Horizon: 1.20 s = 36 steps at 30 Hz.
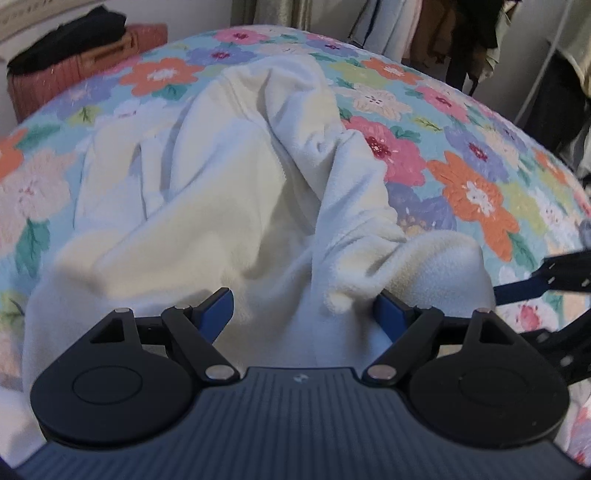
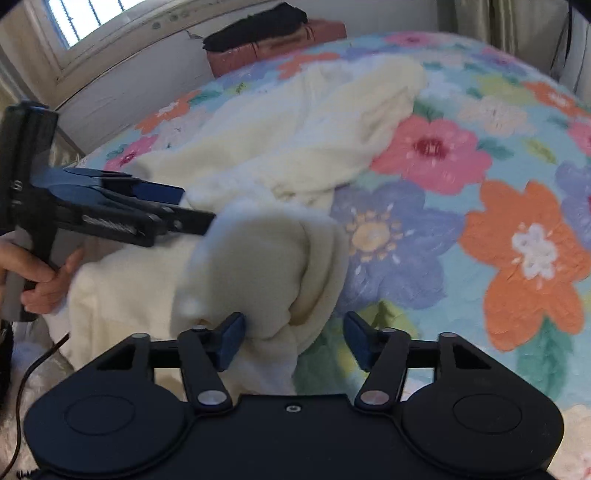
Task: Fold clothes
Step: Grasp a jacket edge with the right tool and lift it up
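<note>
A cream fleece garment [image 1: 229,192] lies rumpled on the flowered bedspread [image 1: 472,192]. My left gripper [image 1: 303,314] hovers over its near part, jaws wide apart; a fold of fleece rises between the blue pads [image 1: 218,314] without being pinched. In the right wrist view the same garment [image 2: 295,140] stretches away to the back, with a bunched sleeve end at the front. My right gripper [image 2: 295,341] stands open around that bunch, and only its left pad [image 2: 232,339] touches the fleece. The left gripper [image 2: 177,210] shows from the side there, held by a hand [image 2: 48,284].
A pink case [image 1: 74,70] with dark clothes on top stands beyond the bed's far edge. Hanging clothes [image 1: 424,33] fill the back right. A window [image 2: 85,18] and a wall run along the left. A dark cable [image 2: 33,373] trails at the lower left.
</note>
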{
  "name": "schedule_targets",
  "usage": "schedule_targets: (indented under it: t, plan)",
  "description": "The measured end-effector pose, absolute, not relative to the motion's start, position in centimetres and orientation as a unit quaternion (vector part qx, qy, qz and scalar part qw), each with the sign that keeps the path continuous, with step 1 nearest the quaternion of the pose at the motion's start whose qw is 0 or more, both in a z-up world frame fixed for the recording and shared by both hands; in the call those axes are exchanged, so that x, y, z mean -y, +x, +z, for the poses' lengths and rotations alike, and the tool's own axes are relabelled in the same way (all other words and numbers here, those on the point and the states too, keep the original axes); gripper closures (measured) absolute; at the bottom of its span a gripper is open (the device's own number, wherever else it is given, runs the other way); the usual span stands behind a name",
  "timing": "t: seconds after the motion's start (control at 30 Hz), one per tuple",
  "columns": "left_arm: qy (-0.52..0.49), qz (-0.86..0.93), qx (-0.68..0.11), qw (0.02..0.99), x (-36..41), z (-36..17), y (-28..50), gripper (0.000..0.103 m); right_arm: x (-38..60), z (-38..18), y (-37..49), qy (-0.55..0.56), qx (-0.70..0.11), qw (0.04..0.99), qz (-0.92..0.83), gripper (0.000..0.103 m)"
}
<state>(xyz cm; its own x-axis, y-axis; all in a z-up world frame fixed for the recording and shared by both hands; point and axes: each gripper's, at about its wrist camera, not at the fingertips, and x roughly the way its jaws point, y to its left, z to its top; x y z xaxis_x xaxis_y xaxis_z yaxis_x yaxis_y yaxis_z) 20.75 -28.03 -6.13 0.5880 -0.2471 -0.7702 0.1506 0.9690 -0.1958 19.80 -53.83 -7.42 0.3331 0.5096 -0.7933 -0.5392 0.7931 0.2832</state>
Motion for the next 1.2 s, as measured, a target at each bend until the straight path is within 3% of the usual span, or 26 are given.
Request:
schedule_targets:
  t: [0.07,0.2,0.23,0.33,0.43,0.53,0.97,1.1,1.2]
  plan:
    - [-0.050,-0.109,-0.438,0.891,28.3,-6.1,20.8,0.020,54.0,-8.4,20.4,0.023,-0.476,0.820,0.317,0.018]
    - [-0.035,-0.101,-0.431,0.896,28.8,-6.0,20.9,0.020,53.5,-9.8,22.6,0.085,-0.482,0.810,0.323,0.020]
    - [-0.041,-0.099,-0.432,0.896,28.5,-6.0,20.9,0.020,53.0,-9.6,22.7,0.085,-0.481,0.808,0.330,0.039]
    - [-0.071,-0.103,-0.428,0.895,27.5,-6.0,21.1,0.021,51.2,-7.5,21.6,0.051,-0.458,0.828,0.321,0.065]
    - [-0.143,-0.159,-0.385,0.898,25.8,-4.6,20.5,0.029,51.1,-4.4,19.1,0.028,-0.410,0.860,0.302,0.074]
    - [-0.177,-0.211,-0.346,0.897,25.8,-3.4,19.7,0.029,52.4,-1.8,17.5,0.029,-0.372,0.890,0.261,0.080]
    - [-0.191,-0.301,-0.350,0.866,28.5,-3.0,19.7,0.025,53.3,8.1,16.7,-0.192,-0.224,0.954,0.057,0.085]
    - [-0.126,-0.334,-0.314,0.880,31.1,-1.3,17.8,0.025,56.0,9.9,20.7,-0.186,-0.197,0.962,-0.041,0.082]
    - [-0.092,-0.345,-0.320,0.877,33.5,-1.1,17.5,0.020,59.9,8.7,24.5,-0.118,-0.225,0.964,-0.078,0.075]
